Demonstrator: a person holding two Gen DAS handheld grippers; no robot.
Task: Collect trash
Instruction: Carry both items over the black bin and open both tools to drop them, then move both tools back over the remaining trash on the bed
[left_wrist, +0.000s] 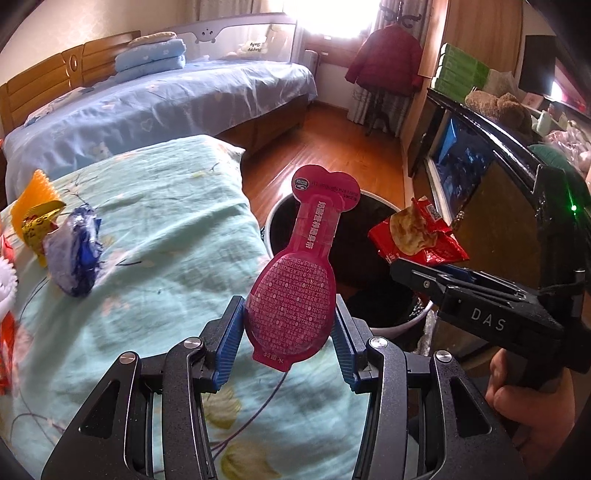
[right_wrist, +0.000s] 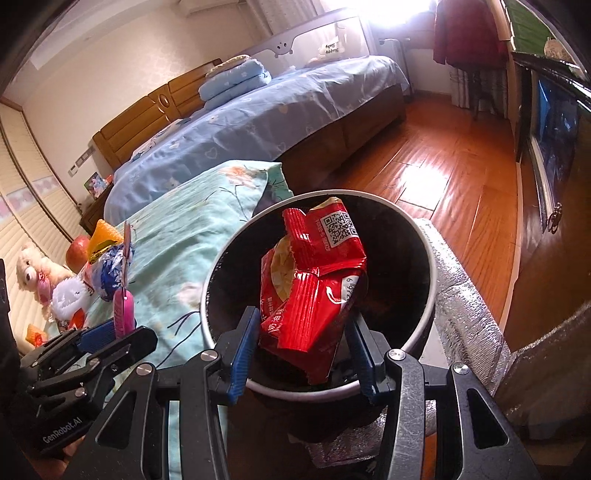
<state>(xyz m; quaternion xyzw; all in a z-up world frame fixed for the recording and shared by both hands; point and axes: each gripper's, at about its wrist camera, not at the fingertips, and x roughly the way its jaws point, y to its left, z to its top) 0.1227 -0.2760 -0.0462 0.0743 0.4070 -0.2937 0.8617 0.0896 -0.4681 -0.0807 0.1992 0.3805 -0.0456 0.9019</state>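
The red snack wrapper (right_wrist: 314, 280) sits clamped between the blue pads of the right gripper (right_wrist: 301, 354), and in the right wrist view it hangs directly over the dark mouth of the trash bin (right_wrist: 430, 258), at dead centre of that view. The pink spoon-shaped packet (left_wrist: 291, 295) is pinched by its broad end in the left gripper (left_wrist: 290, 343), its narrow neck pointing toward twelve o'clock; it lies above the quilt's edge, with the bin at about one o'clock just beyond it. The step in hand looks like the carry-and-drop: both pieces are lifted and brought to the bin. The right hand seems ready to let go where it is; the left probably needs to travel a little further toward one o'clock before releasing. More litter waits on the green floral quilt (left_wrist: 166, 229) at nine o'clock: a crumpled blue wrapper (left_wrist: 74, 254) and a yellow wrapper (left_wrist: 37, 221) beside it.
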